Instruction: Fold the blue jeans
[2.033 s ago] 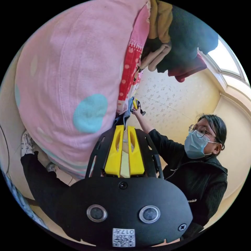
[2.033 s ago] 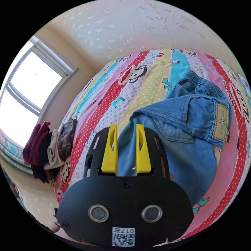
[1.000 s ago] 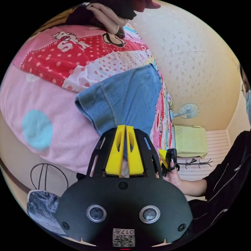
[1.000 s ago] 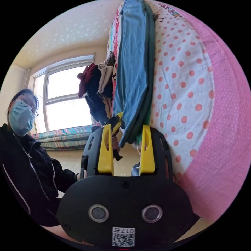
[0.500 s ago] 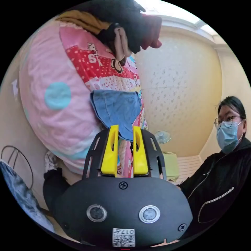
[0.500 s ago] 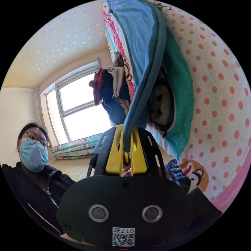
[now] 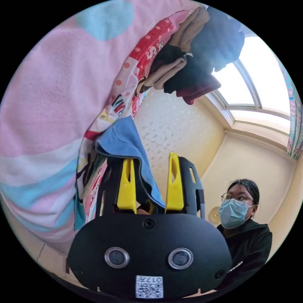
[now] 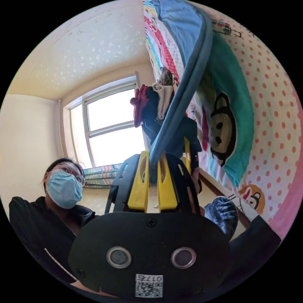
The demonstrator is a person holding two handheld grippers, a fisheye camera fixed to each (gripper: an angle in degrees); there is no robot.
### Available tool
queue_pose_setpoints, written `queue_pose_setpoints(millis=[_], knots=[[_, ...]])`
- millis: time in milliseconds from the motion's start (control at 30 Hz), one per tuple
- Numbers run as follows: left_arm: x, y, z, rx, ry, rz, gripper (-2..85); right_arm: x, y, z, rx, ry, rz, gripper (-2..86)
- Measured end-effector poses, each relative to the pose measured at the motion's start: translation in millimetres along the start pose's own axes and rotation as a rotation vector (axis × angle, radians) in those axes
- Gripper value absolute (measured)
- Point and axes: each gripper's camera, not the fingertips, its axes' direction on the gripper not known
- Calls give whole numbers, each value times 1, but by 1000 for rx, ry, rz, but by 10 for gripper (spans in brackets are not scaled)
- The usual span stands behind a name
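Observation:
The blue jeans [image 7: 124, 142] lie on the bed, one end hanging off its edge. My left gripper [image 7: 150, 159] is open, its yellow jaws wide apart, and a fold of the denim droops loosely between them. In the right gripper view the jeans [image 8: 186, 41] run as a long blue band down to my right gripper [image 8: 153, 156], which is shut on their lower edge. Just beyond that edge, one yellow jaw of the left gripper [image 8: 187, 148] pokes out from behind the denim.
The bed has a cartoon-print sheet [image 8: 227, 120] and a pink dotted blanket [image 7: 53, 94]. A pile of dark and beige clothes [image 7: 192, 53] sits on the bed near the window [image 8: 110, 126]. A person in a dark jacket [image 7: 244, 240] is close by.
The left gripper, shut on the denim a second ago, has spread its jaws wide. The right gripper, open a second ago, has shut on the jeans' edge. Both cameras have swung.

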Motion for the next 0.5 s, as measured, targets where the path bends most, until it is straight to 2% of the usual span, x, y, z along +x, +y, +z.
queue_pose_setpoints(millis=[100,167,333,433,500], knots=[[1,-17,17,-53,-18,75,31,-18,-15,-12,-20,19,-41,8],[9,-22,20,-85,-15,134,21,-31,-24,-18,-56,50,-59,7],[62,-7,22,-275,-184,327,10,-66,-30,-38,-186,164,-120,7],[98,20,28,-417,-248,447,11,-71,-17,-60,-224,21,-57,6],[101,34,35,-473,-326,450,10,-58,-3,-86,-203,-1,59,7]])
